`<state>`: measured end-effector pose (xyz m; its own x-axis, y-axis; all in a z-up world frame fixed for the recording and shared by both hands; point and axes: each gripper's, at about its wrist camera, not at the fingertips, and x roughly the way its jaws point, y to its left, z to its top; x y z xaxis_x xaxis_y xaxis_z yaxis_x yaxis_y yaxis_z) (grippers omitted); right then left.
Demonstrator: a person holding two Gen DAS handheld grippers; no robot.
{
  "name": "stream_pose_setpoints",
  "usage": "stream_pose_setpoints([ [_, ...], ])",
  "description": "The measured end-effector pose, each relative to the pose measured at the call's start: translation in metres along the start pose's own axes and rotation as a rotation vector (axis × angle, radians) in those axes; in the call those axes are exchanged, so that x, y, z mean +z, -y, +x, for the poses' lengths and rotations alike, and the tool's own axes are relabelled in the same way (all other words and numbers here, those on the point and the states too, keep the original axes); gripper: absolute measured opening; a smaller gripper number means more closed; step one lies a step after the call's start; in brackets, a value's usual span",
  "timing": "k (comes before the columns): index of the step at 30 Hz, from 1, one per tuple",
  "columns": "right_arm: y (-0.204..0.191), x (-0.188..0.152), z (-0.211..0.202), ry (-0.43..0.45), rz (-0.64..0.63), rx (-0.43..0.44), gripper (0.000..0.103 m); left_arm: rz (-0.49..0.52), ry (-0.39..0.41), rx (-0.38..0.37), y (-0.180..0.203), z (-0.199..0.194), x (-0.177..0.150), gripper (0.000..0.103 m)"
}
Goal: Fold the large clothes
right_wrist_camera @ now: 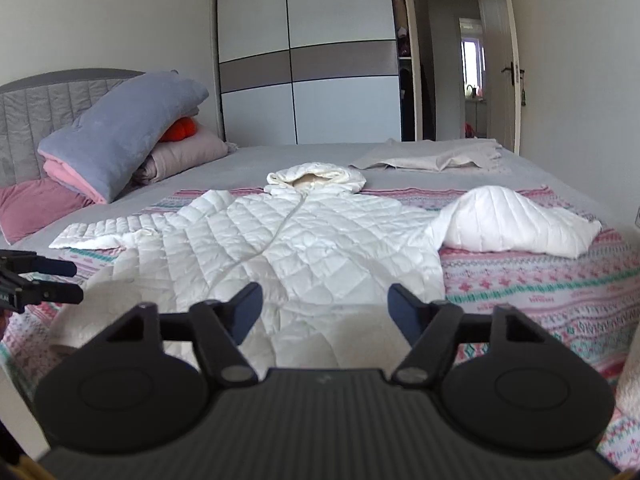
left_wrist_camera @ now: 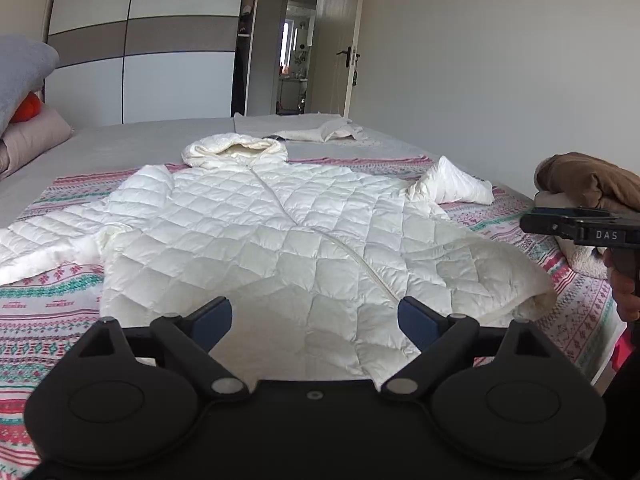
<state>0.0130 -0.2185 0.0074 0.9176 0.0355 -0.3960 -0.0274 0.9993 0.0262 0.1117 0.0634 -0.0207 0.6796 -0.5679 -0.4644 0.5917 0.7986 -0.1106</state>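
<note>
Right now the puffy white quilted hooded jacket lies flat mid-frame on the striped patterned bedspread. Both the left gripper and right gripper gape wide, holding nothing. Slippery puffy cloth could slide out when pinched thinly.

A bed with a grey sheet carries a patterned pink, teal and white blanket, and a white quilted hooded jacket lies spread flat on that blanket. Folded bedding and pillows are stacked by the headboard. A pale cloth lies on the far side, and a brown garment sits at one edge.
</note>
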Motion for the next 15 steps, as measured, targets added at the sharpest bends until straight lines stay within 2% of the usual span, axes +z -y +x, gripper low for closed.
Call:
stream_pose_setpoints([
  [2,0.004,-0.01,0.026,-0.069,0.028,-0.014,0.047,0.026,-0.061,0.022,0.004,0.021,-0.006,0.09],
  [5,0.022,-0.041,0.06,-0.257,0.122,-0.071,0.042,0.056,-0.217,0.059,0.003,0.047,-0.025,0.09],
  [6,0.026,-0.049,0.062,-0.266,0.141,-0.064,0.042,0.066,-0.234,0.063,0.004,0.048,-0.03,0.092],
  [9,0.015,-0.058,0.054,-0.254,0.047,-0.085,0.042,0.065,-0.251,0.062,0.004,0.041,-0.033,0.091],
  [12,0.019,-0.047,0.043,-0.282,0.059,-0.036,0.047,0.009,-0.252,0.05,0.002,0.033,-0.02,0.09],
  [14,0.034,-0.03,0.036,-0.285,0.131,0.008,0.066,-0.046,-0.206,0.04,0.003,0.028,-0.004,0.09],
  [15,0.041,-0.022,0.033,-0.276,0.157,0.01,0.069,-0.071,-0.183,0.032,0.005,0.027,0.004,0.093],
])
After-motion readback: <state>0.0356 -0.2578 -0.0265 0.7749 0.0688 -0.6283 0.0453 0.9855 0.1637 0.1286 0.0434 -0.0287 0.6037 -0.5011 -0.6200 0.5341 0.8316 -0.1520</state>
